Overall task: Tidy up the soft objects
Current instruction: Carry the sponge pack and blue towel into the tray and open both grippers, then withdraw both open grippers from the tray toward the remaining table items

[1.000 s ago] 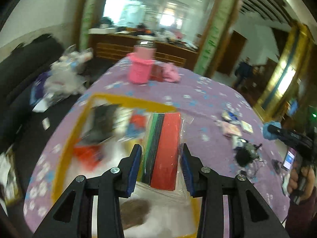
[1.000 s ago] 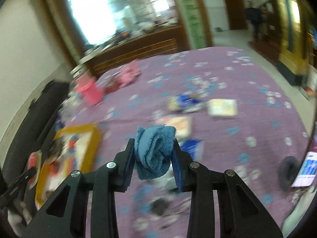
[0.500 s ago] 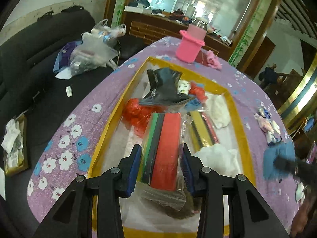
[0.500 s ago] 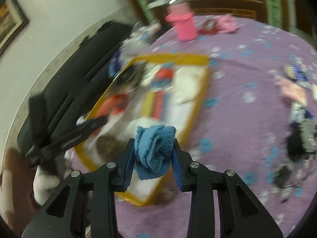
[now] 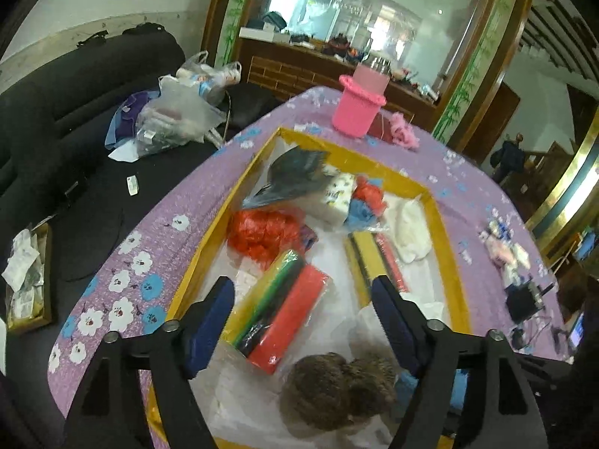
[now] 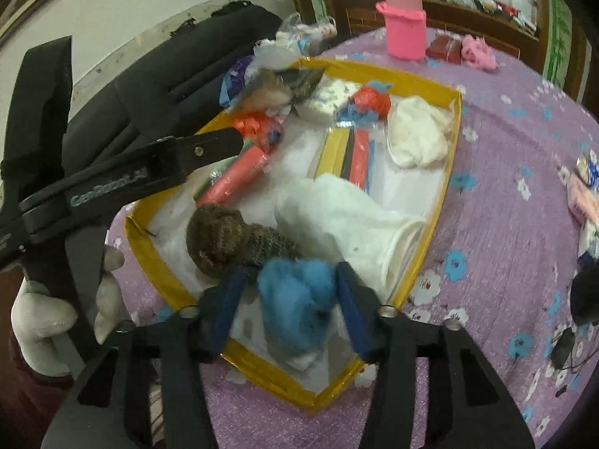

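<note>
Jaws opening both sides: left gripper (image 5: pixel 303 295) off bagged felt (image 5: pixel 284 308); right gripper (image 6: pixel 288 292) loosening around blue cloth (image 6: pixel 295 295).

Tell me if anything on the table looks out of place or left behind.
A few soft things sit outside the yellow tray: a pink fluffy piece beside the pink cup at the far end, and a small pile of pink, white and blue items on the purple cloth to the tray's right. The rest lies inside the tray.
</note>
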`<state>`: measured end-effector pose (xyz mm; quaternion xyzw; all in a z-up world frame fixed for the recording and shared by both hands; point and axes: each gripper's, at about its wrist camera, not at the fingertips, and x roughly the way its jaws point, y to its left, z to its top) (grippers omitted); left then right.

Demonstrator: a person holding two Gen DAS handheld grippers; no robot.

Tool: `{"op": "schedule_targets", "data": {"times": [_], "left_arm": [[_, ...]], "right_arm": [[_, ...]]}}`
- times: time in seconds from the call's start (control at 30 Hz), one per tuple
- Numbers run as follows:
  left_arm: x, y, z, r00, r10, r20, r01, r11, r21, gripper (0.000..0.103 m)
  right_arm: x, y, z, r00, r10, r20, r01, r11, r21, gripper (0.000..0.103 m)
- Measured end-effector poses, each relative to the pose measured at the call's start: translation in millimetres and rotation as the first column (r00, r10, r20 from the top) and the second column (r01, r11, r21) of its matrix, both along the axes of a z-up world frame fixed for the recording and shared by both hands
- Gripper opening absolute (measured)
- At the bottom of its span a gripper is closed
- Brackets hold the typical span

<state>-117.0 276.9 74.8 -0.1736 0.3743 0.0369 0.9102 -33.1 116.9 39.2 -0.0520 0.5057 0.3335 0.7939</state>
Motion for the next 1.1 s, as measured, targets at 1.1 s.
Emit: {"op": "schedule_targets", "data": {"times": [1.1], "left_arm": [[-32.8,-180.7,47.9,0.997,-0.069,0.041,0.039,0.858,0.512,0.086]], "right_arm": [[22.4,-224.7,55.2,0.899,-0.424,0.110,0.411,0.903,0.125,0.053]]}}
